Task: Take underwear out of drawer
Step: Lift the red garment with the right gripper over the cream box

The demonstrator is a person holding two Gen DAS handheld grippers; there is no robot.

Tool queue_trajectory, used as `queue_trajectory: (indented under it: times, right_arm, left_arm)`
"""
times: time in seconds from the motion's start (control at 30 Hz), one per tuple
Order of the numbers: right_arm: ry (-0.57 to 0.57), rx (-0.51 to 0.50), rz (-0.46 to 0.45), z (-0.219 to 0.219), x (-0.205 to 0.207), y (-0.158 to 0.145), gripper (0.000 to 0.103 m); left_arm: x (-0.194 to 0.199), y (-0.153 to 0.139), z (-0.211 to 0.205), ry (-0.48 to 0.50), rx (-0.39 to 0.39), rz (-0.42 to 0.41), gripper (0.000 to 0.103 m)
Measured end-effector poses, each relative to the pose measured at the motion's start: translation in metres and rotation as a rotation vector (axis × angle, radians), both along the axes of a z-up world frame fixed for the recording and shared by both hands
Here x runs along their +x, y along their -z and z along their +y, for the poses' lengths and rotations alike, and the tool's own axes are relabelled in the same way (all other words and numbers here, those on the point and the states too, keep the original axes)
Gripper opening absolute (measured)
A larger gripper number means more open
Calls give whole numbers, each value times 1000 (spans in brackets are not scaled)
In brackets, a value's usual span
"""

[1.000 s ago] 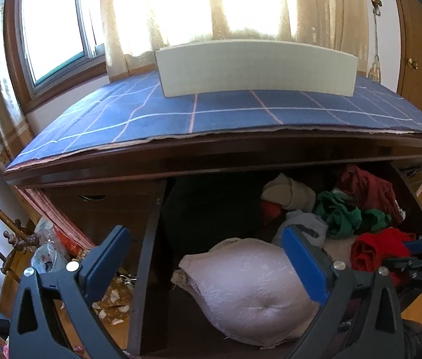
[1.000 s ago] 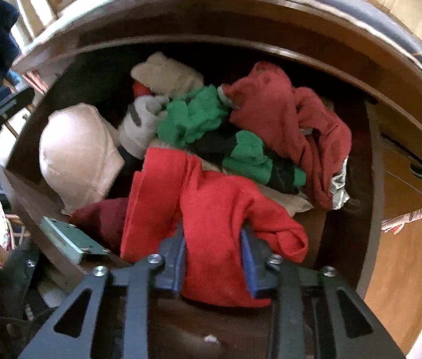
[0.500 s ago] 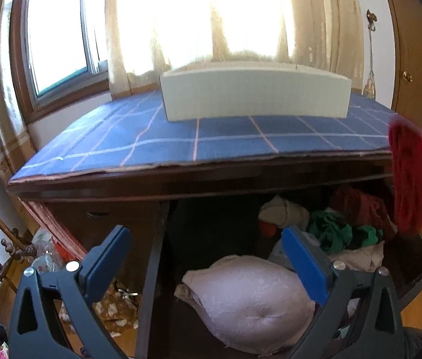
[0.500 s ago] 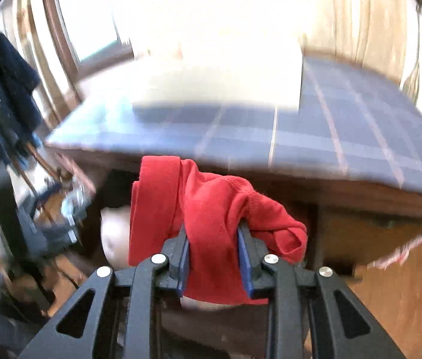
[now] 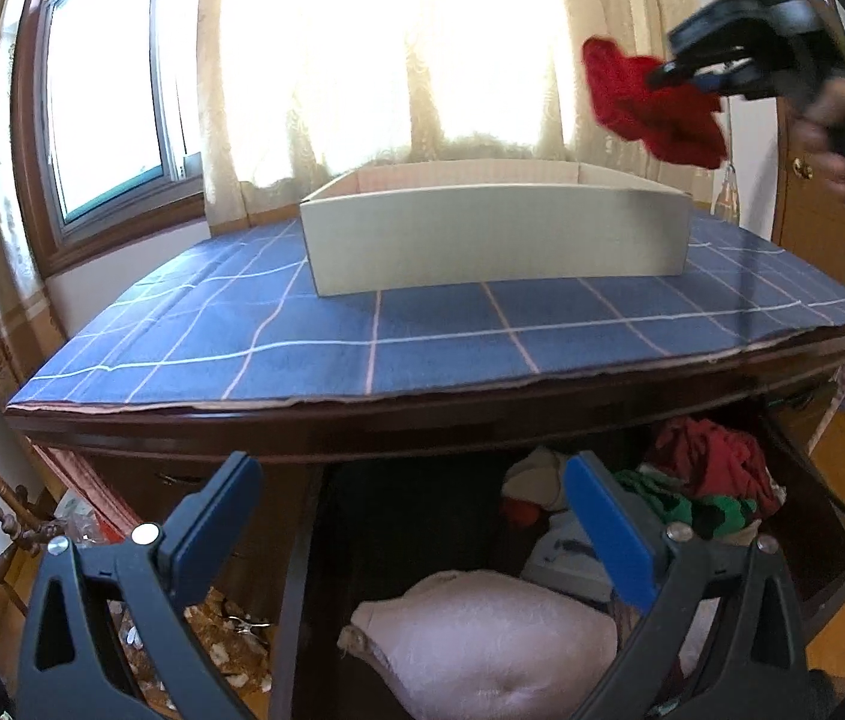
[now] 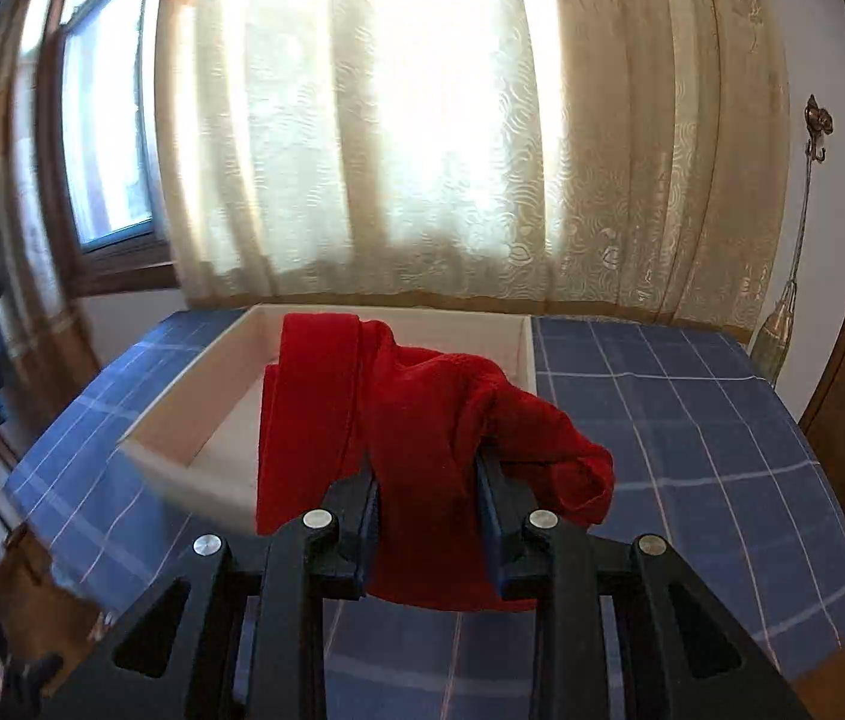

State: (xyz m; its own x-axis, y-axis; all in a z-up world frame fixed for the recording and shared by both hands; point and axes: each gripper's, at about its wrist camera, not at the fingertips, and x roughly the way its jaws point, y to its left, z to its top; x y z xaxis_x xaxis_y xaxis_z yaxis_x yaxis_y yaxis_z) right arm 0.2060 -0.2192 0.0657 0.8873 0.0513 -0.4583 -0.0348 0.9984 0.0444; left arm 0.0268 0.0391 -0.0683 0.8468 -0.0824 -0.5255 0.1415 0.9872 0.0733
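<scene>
Red underwear (image 6: 422, 438) hangs bunched between the pads of my right gripper (image 6: 425, 498), which is shut on it high above the dresser top. The left wrist view catches that same red underwear (image 5: 650, 105) and right gripper (image 5: 677, 75) at the upper right, over the white box (image 5: 494, 228). My left gripper (image 5: 416, 510) stands open and holds nothing, in front of the open drawer (image 5: 296, 588). Inside the drawer lie a pale pink bra (image 5: 482, 642), green clothes (image 5: 692, 507) and dark red clothes (image 5: 716, 462).
A blue checked cloth (image 5: 422, 336) covers the dresser top, and the white box (image 6: 224, 384) sits on it near the curtained window (image 6: 422, 120). A wooden door (image 5: 812, 222) is at the right. A person's hand (image 5: 842, 132) grips the right gripper's handle.
My right gripper has lifted the red underwear out of the drawer and up above the dresser top, toward the white box. The left gripper's view has tilted up slightly.
</scene>
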Motion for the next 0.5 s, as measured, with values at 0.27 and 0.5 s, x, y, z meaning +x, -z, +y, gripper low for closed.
queue_trajectory:
  times: [0.27,0.5]
  right_arm:
    - [49,-7,91,-2,73,15,30]
    - [70,-44,159,6,101,30,30]
  left_arm:
    - [18,-1,3,-10,-20,14,103]
    - [30,-4,2,-28,-29,30,103]
